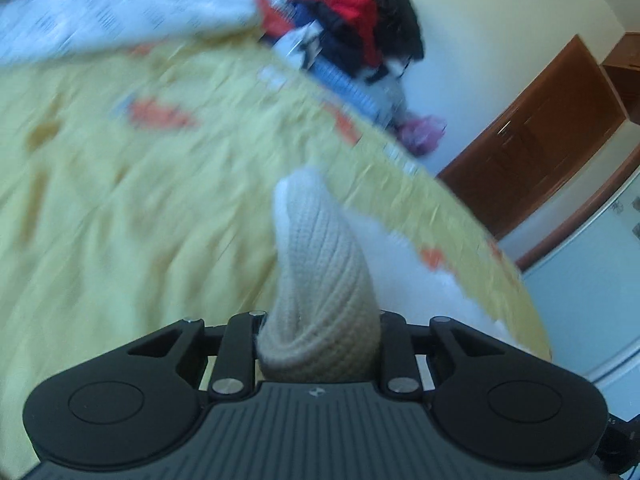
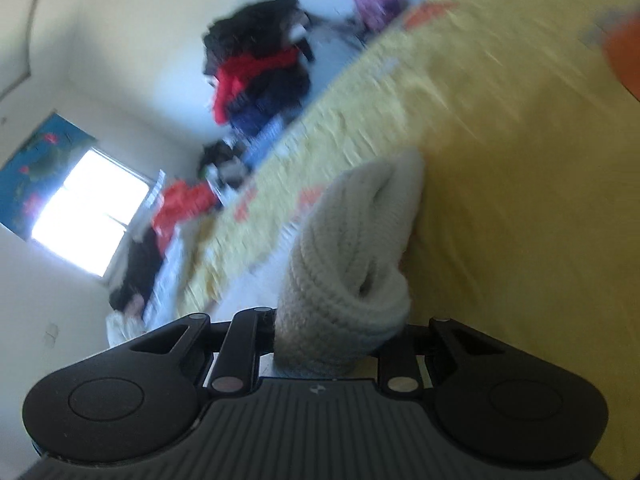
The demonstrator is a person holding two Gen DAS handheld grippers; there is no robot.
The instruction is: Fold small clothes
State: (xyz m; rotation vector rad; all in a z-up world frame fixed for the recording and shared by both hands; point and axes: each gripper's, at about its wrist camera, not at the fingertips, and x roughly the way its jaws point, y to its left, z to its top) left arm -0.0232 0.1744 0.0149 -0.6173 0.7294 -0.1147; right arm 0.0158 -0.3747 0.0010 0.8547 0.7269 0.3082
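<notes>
A beige ribbed knit garment (image 1: 320,272) is bunched between the jaws of my left gripper (image 1: 320,320), which is shut on it; its white tip points up over the yellow bedspread (image 1: 120,200). My right gripper (image 2: 340,320) is shut on another bunched part of a beige knit garment (image 2: 352,248), held above the yellow bedspread (image 2: 520,160). The fingertips of both grippers are hidden under the cloth. Both views are blurred by motion.
A pile of red, black and blue clothes (image 1: 352,28) lies at the bed's far edge and also shows in the right wrist view (image 2: 260,68). White patterned cloth (image 1: 100,12) lies at the far left. A wooden door (image 1: 540,136) and a bright window (image 2: 88,216) are beyond the bed.
</notes>
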